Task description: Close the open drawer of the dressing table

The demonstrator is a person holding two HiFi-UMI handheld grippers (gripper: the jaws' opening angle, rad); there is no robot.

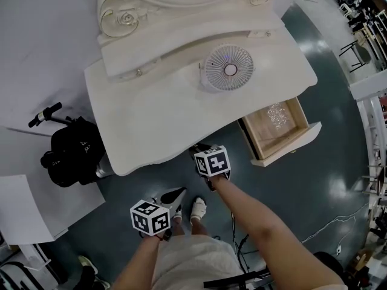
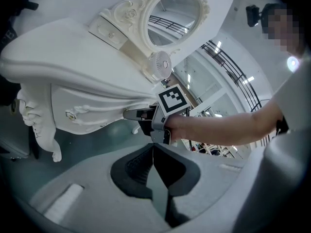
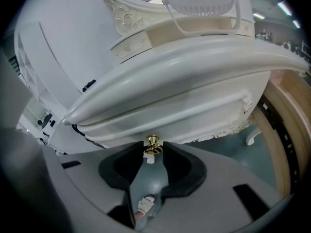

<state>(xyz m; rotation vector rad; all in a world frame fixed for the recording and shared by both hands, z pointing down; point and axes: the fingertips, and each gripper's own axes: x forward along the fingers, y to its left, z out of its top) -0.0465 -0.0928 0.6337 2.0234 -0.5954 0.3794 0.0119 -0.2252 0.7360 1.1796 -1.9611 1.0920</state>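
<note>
Right of the right claw [image 3: 153, 152], which pinches a gold knob [image 3: 152, 142], the open drawer [image 1: 289, 147] waits. Tugging this knob would likely open another drawer. Left claw [image 2: 153, 147] is pressed together, empty.

White dressing table [image 1: 151, 116] — fan [image 1: 228, 69] atop

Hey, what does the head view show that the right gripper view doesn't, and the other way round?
Only the head view: the open drawer's wooden inside seen from above, the left tongs held back near the person's feet, and a black bag on the floor beside the dressing table.
Only the right gripper view: a gold knob on the table's front, with the right tongs closed on it from both sides.
Both: the white tabletop, the round fan standing on it, and the drawer pulled out at the right.
</note>
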